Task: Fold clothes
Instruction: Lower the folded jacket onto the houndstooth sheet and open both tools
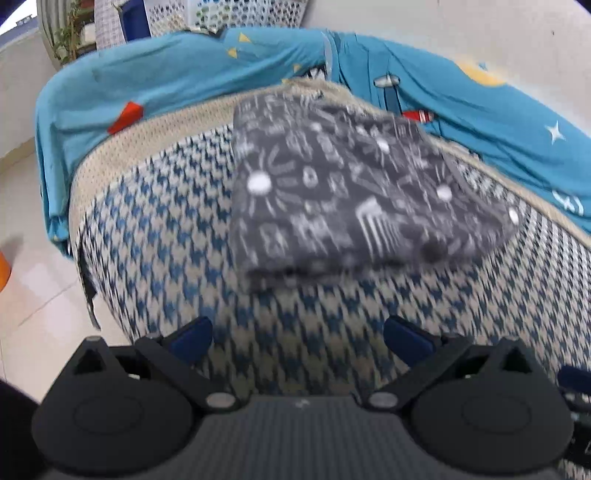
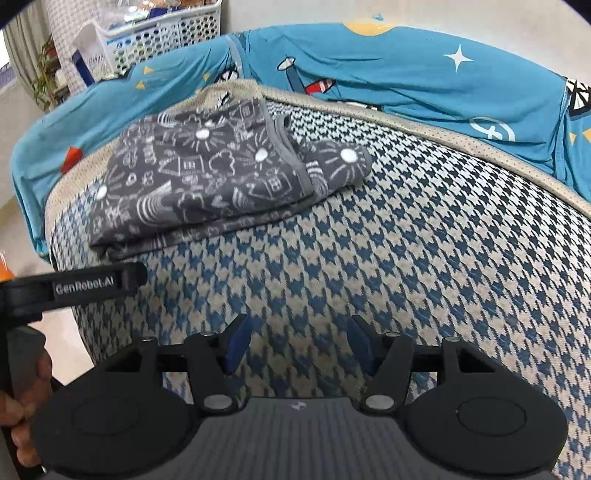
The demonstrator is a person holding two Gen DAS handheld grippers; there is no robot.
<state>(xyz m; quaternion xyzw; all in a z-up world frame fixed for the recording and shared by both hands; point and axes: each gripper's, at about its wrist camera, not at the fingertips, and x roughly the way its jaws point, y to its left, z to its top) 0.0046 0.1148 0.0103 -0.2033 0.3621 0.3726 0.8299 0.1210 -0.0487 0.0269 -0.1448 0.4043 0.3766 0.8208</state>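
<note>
The left gripper (image 1: 297, 338) hung with its jaws spread wide and nothing between them, above a houndstooth cloth (image 1: 177, 236) in blue, black and beige. The right gripper (image 2: 299, 341) likewise had its jaws released and empty over the same houndstooth cloth (image 2: 406, 240). At the left edge of the right wrist view, a hand (image 2: 22, 406) held the black body of the left gripper (image 2: 74, 286), marked "GenRobot.AI".

Beyond both grippers, well clear of the jaws, the folded grey garment (image 1: 340, 184) with white doodle print lay flat on the cloth near its far edge. In the right wrist view the folded grey garment (image 2: 207, 177) showed stacked layers and a grey trimmed edge. Behind it spread a teal sheet (image 2: 424, 77) printed with stars and rockets. A white perforated basket (image 2: 162, 33) stood in the background.
</note>
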